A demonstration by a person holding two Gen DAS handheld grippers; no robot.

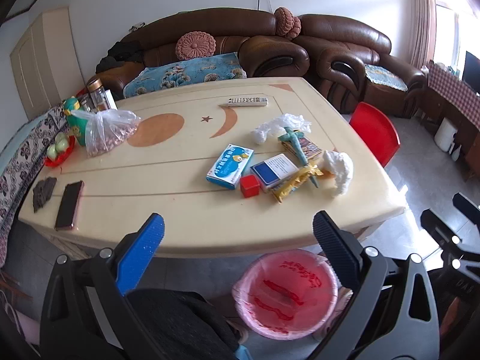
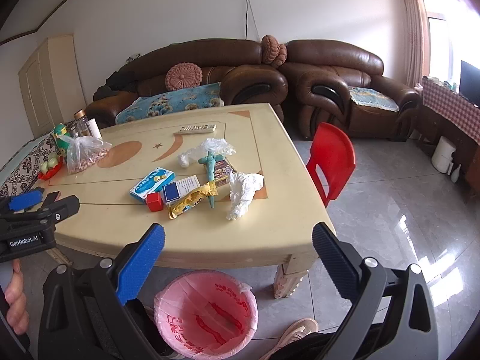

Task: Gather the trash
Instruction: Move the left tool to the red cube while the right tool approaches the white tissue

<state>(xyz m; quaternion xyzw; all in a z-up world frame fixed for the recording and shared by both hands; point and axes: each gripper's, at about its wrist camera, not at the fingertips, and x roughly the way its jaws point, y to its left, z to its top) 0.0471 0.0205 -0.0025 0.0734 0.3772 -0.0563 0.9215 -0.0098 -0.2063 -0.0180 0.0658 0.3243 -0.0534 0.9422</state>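
Trash lies on the cream table [image 1: 168,216] [image 2: 210,240]: a crumpled white tissue [image 1: 339,171] [image 2: 244,193], a clear plastic wrapper with a white wad [image 1: 282,127] [image 2: 207,150], a yellow snack wrapper [image 1: 295,183] [image 2: 192,199], a teal wrapper [image 1: 297,147] [image 2: 211,177]. A bin lined with a pink bag [image 1: 286,294] [image 2: 207,312] stands on the floor at the table's near edge. My left gripper [image 1: 238,231] [image 2: 45,202] is open and empty above the near edge. My right gripper [image 2: 238,240] is open and empty, right of the left one.
Also on the table: a blue medicine box [image 1: 229,166], a blue-white box [image 1: 274,171], a red cube [image 1: 249,186], card box [image 1: 309,147], phone [image 1: 69,205], remote [image 1: 247,101], bag of peanuts [image 1: 105,135], jars. A red chair [image 2: 330,162] stands at the right. Brown sofas stand behind.
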